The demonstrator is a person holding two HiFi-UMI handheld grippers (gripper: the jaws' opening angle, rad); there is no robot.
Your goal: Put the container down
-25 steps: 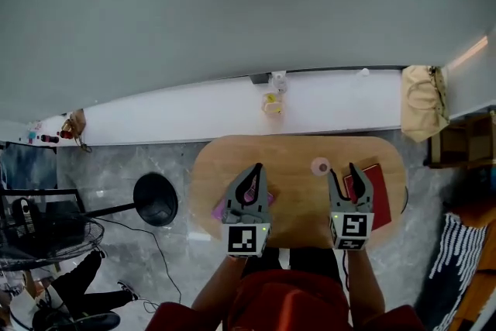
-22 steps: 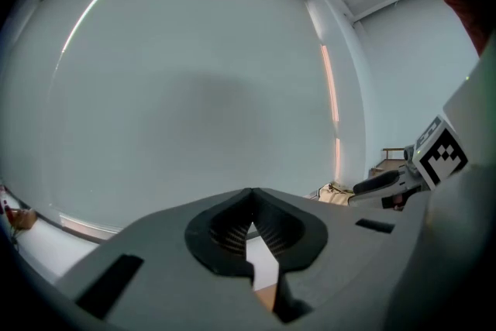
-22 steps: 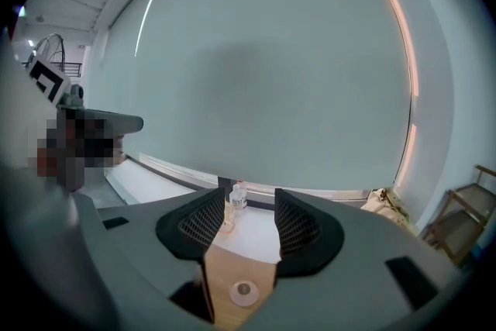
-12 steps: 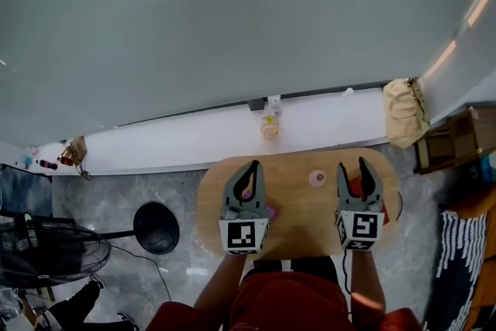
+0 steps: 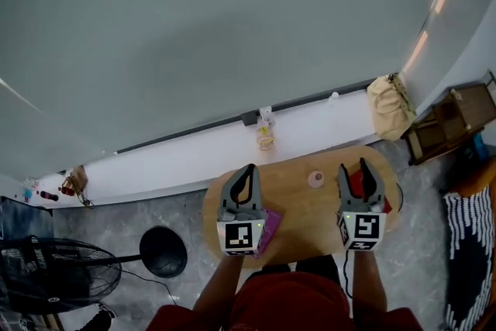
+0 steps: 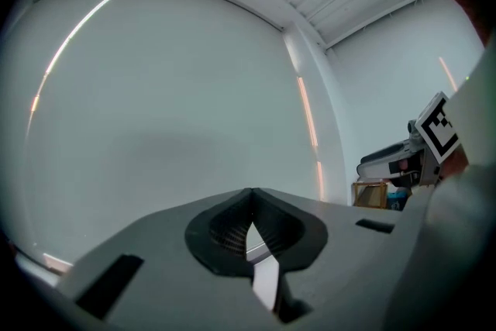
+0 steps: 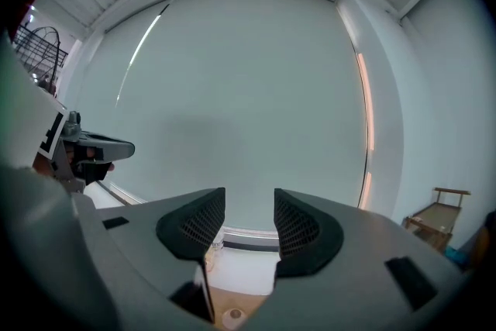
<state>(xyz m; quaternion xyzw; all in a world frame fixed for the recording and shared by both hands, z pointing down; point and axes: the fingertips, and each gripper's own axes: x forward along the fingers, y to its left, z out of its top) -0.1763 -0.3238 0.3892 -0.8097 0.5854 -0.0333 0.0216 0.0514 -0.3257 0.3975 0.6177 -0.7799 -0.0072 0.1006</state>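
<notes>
1. Left gripper (image 5: pixel 248 169): jaws now together and empty; the pink seen between them a second ago is gone.
2. Magenta container (image 5: pixel 269 230) lies at the table's (image 5: pixel 298 201) near edge, beside the left gripper's marker cube.
3. Right gripper (image 5: pixel 353 165): jaws apart, empty.
4. Judgement: put-down looks done.

I read the left gripper (image 5: pixel 248 169) as out ahead of the body, its fingers (image 6: pixel 217 232) pressed together at the tips with nothing caught between them; only a thin slit shows lower down. The right gripper (image 5: pixel 353 167) sits alongside, well apart from the left and at about the same reach, its fingers (image 7: pixel 190 225) spread with an empty gap. Both point forward, with the left marker cube (image 5: pixel 240 235) and right marker cube (image 5: pixel 363 229) nearest the body. The left forearm (image 5: pixel 217 287) and right forearm (image 5: pixel 364 279) run roughly parallel, each behind its own gripper.
</notes>
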